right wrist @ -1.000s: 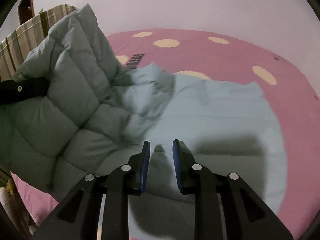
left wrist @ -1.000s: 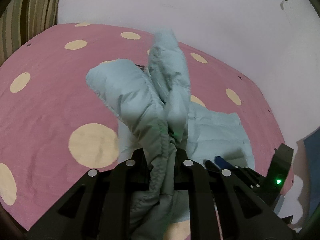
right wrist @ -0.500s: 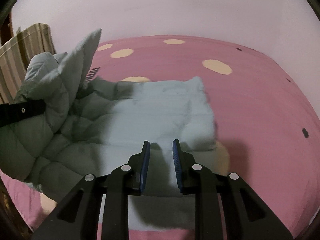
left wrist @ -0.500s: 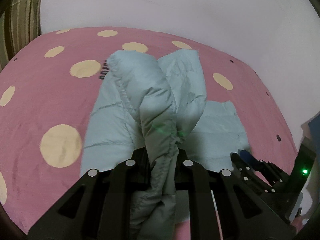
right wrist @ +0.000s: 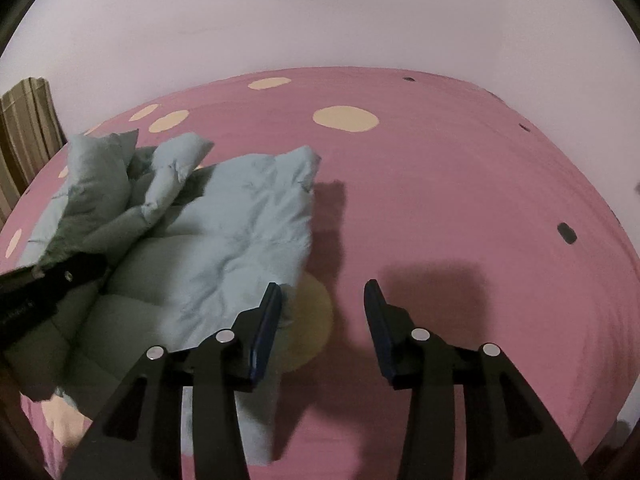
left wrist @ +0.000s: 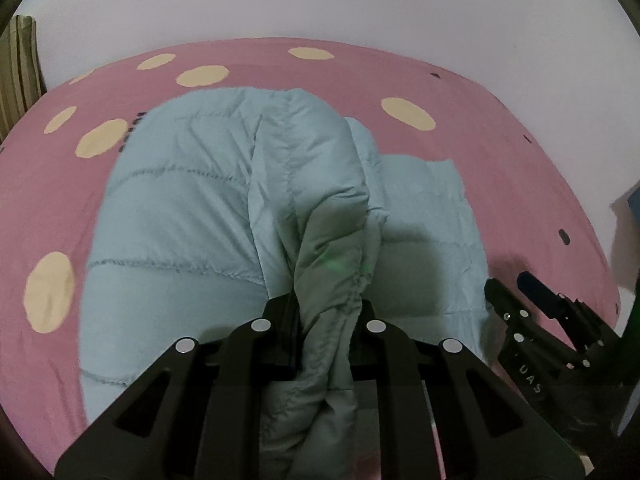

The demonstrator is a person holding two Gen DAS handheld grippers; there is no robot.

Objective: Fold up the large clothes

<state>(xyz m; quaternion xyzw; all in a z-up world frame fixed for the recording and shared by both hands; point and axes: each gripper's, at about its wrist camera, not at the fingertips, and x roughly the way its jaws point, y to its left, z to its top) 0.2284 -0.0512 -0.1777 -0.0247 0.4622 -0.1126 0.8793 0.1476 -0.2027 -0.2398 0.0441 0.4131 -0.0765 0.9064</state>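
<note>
A pale blue quilted puffer jacket (left wrist: 172,216) lies spread on a pink bed. My left gripper (left wrist: 326,312) is shut on a bunched fold of the jacket and holds it over the flat part. In the right wrist view the jacket (right wrist: 224,248) lies at the left, with the held fold raised beside the left gripper (right wrist: 52,284). My right gripper (right wrist: 322,300) is open and empty, just off the jacket's right edge above the sheet. It also shows in the left wrist view (left wrist: 532,312) at the right.
The pink bedsheet (right wrist: 460,184) has cream dots and a few small dark marks. A plain pale wall stands behind the bed. A striped curtain (right wrist: 24,136) hangs at the far left. The bed's near edge runs along the bottom of both views.
My left gripper has carried the held fold forward and down over the jacket. My right gripper has opened and moved right, off the jacket's edge.
</note>
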